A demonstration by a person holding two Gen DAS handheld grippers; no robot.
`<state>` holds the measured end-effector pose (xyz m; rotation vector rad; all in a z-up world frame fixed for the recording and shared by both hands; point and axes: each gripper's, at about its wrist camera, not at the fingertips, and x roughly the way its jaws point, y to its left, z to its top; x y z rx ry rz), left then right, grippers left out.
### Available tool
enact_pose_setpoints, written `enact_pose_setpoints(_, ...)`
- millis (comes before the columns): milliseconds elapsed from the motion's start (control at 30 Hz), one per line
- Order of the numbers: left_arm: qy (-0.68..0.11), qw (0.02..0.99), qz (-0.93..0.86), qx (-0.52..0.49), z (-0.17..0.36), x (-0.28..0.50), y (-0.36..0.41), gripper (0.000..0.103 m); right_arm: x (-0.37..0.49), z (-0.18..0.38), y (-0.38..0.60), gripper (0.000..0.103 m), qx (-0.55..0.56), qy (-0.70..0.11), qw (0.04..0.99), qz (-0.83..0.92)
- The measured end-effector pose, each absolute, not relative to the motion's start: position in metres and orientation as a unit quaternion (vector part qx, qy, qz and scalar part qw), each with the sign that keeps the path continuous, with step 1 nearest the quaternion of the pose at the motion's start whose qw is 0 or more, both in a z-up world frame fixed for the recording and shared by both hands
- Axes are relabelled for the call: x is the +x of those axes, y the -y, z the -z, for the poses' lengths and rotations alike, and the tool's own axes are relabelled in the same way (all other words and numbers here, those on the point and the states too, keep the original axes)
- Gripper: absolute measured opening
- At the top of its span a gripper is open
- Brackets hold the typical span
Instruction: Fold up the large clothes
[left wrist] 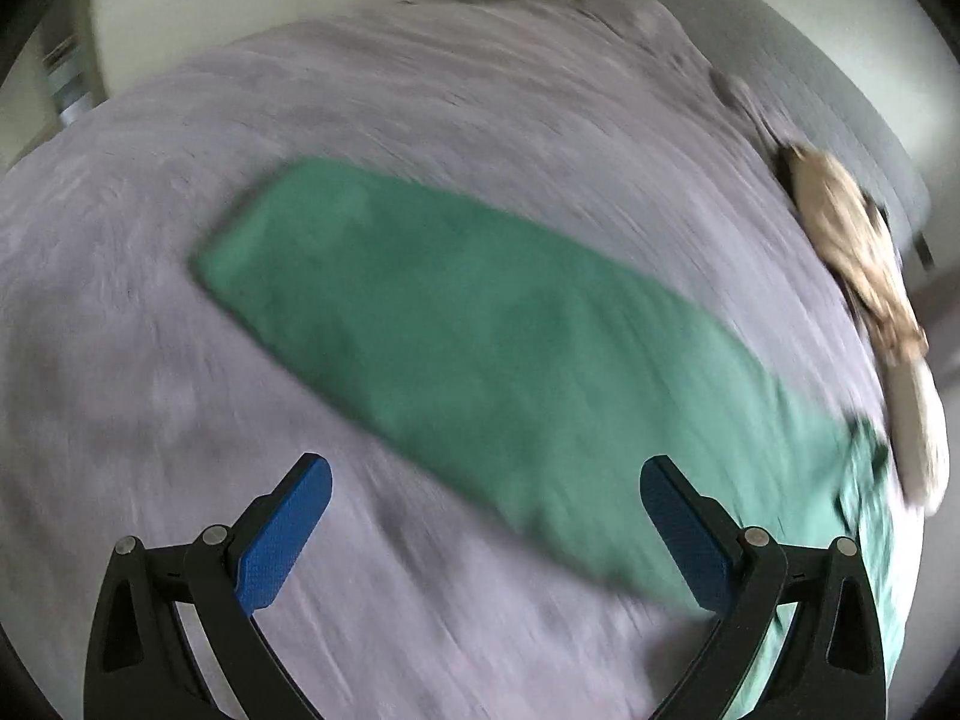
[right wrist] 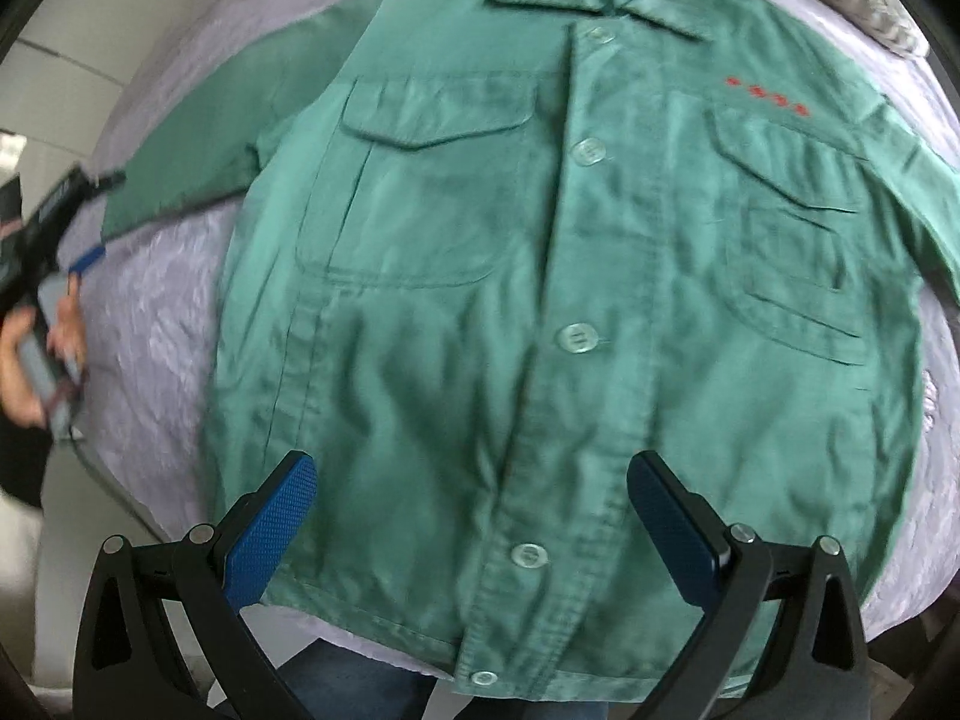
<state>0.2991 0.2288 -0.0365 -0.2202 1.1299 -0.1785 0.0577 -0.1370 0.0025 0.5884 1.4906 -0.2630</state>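
Green shirt [right wrist: 540, 300] flat, buttoned, face-up on bed [left wrist: 420, 90]; my left claw [left wrist: 486, 516] and right claw [right wrist: 471, 510] both released, empty; pinch sleeve [left wrist: 420, 312] at cuff, fold across chest, keep edges straight.

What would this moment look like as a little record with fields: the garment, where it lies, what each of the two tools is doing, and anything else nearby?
garment: green shirt, buttoned, front side up, spread flat
details: two chest pockets, red marks near one pocket
sleeve: stretched out flat across the bedcover
surface: lilac bedcover
left gripper: jaws open, holding nothing, above the sleeve
right gripper: jaws open, holding nothing, above the shirt's lower hem
other items: beige cloth bunched at the bed's edge
fold progress: none visible yet
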Motion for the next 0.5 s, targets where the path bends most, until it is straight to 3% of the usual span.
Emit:
enact_pose_setpoints(300,-0.547,0.821,0.049,-0.158,0.093,0.363,-0.266,0.101,0.074,0.028,0.109,0.103,0.252,-0.699,0.662,0.100)
enact_pose_setpoints(333,-0.540,0.825,0.049,-0.159,0.092,0.363,-0.265,0.088,0.075,0.030,0.108,0.103,0.252,-0.701,0.660,0.100)
enact_pose_setpoints(367,-0.534,0.828,0.055,-0.161,0.088,0.363,-0.263,0.052,0.077,0.033,0.106,0.103,0.251,-0.703,0.658,0.100)
enact_pose_setpoints(400,-0.535,0.826,0.066,-0.167,0.087,0.363,-0.264,0.034,0.078,0.035,0.105,0.103,0.250,-0.704,0.657,0.100)
enact_pose_setpoints(433,-0.535,0.821,0.081,-0.182,0.085,0.364,-0.267,0.008,0.079,0.037,0.103,0.103,0.248,-0.706,0.656,0.101)
enact_pose_setpoints(500,-0.519,0.817,0.115,-0.224,0.079,0.361,-0.273,0.004,0.084,0.041,0.098,0.103,0.248,-0.706,0.655,0.100)
